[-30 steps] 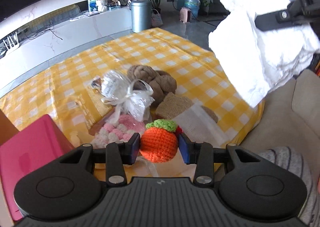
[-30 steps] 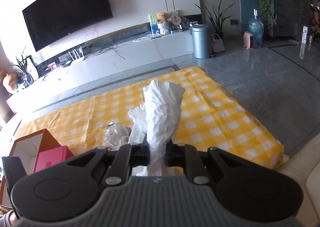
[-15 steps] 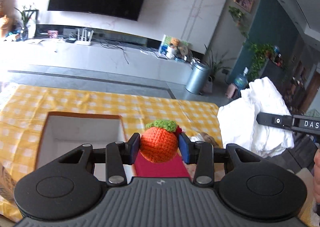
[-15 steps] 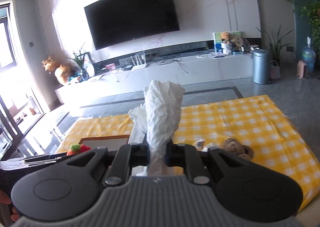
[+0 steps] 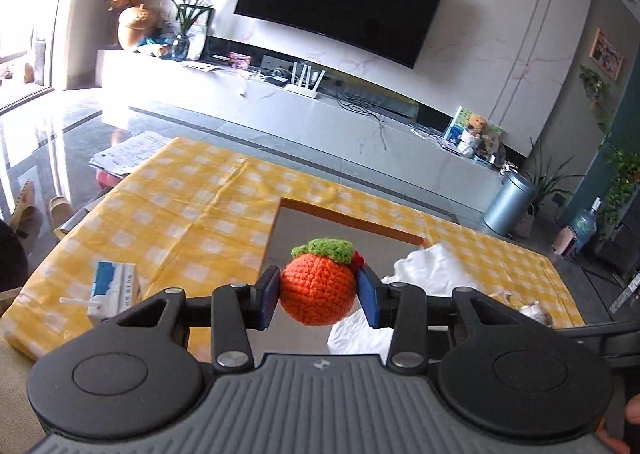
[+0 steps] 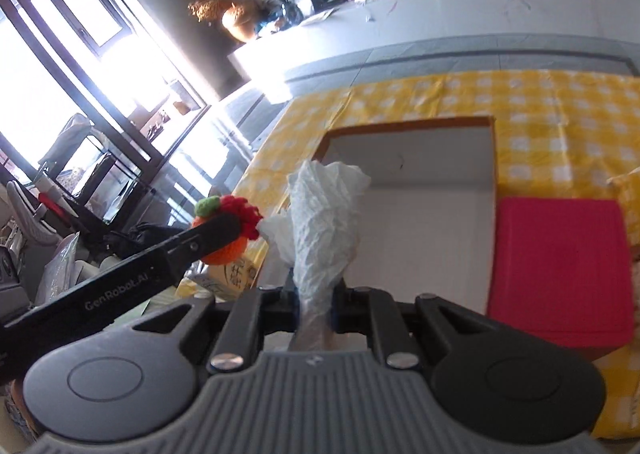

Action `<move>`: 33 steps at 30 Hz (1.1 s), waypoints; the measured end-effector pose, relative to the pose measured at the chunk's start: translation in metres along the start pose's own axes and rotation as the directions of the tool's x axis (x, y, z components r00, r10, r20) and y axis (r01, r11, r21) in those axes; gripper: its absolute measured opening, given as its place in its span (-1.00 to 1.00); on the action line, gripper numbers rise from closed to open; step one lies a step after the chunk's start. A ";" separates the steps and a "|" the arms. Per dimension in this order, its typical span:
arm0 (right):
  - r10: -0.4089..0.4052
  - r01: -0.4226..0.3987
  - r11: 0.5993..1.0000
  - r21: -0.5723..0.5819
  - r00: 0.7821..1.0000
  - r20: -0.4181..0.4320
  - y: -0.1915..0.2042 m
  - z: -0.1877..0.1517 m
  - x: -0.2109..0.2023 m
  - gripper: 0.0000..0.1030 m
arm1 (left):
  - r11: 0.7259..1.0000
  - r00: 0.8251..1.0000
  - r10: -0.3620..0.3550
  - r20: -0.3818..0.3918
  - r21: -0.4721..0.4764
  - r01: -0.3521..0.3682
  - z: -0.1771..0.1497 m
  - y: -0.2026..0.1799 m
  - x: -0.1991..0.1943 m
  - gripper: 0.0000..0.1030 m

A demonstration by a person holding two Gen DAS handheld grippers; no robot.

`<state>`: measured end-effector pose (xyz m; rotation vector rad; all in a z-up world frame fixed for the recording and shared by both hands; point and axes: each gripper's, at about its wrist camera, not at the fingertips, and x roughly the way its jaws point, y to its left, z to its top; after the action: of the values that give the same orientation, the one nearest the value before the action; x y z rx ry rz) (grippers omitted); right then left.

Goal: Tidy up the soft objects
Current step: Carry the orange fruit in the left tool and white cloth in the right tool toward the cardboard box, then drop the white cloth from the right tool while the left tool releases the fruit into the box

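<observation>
The left claw (image 5: 318, 296) pinches the crocheted orange (image 5: 317, 289) and the right claw (image 6: 316, 296) pinches the white bag (image 6: 322, 222), both poised above the open box (image 6: 408, 174) lying just ahead and below on the desk (image 5: 192, 214).

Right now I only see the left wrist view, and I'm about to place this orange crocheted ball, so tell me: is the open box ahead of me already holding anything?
Observer: In the right wrist view, the white floor of the brown-rimmed open cardboard box looks bare.
Operator: What is the white stuff on my right?
Observer: It is a crumpled white sheet, and the right claw is shut on its lower end.
Operator: Is there anything beside the box?
Observer: A flat bright pink square panel lies along the box's right side. I cannot tell whether it is a lid.
</observation>
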<state>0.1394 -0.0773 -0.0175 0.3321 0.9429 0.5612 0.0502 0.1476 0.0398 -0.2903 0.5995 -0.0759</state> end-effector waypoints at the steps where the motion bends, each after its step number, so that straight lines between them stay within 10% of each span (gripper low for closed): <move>1: 0.005 -0.005 1.000 0.008 1.000 -0.026 0.002 -0.001 0.016 -0.77 | 1.000 1.000 0.014 0.004 -0.009 -0.014 -0.001 0.007 -0.002 -0.08; 13: 0.004 0.039 0.990 0.133 0.952 -0.307 0.001 -0.009 0.170 -0.74 | 0.998 1.000 -0.008 -0.013 -0.059 0.007 -0.005 0.040 0.001 -0.08; 23: -0.098 0.140 0.988 0.065 0.896 -0.432 0.000 -0.009 0.197 -0.56 | 0.998 1.000 -0.020 -0.016 -0.063 0.019 -0.006 0.041 0.000 -0.08; 28: -0.208 0.215 0.976 -0.036 0.864 -0.459 0.011 -0.004 0.199 0.17 | 0.997 0.998 -0.040 -0.044 -0.074 0.036 -0.006 0.046 0.007 -0.08; 33: -0.219 0.207 0.975 -0.075 0.882 -0.418 0.011 -0.006 0.170 0.54 | 0.997 0.999 -0.005 -0.046 -0.073 0.001 -0.007 0.043 0.008 -0.08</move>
<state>0.2094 0.0316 -0.1279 0.0743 1.3737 0.4490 0.0523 0.1861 0.0175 -0.3609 0.6483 -0.0639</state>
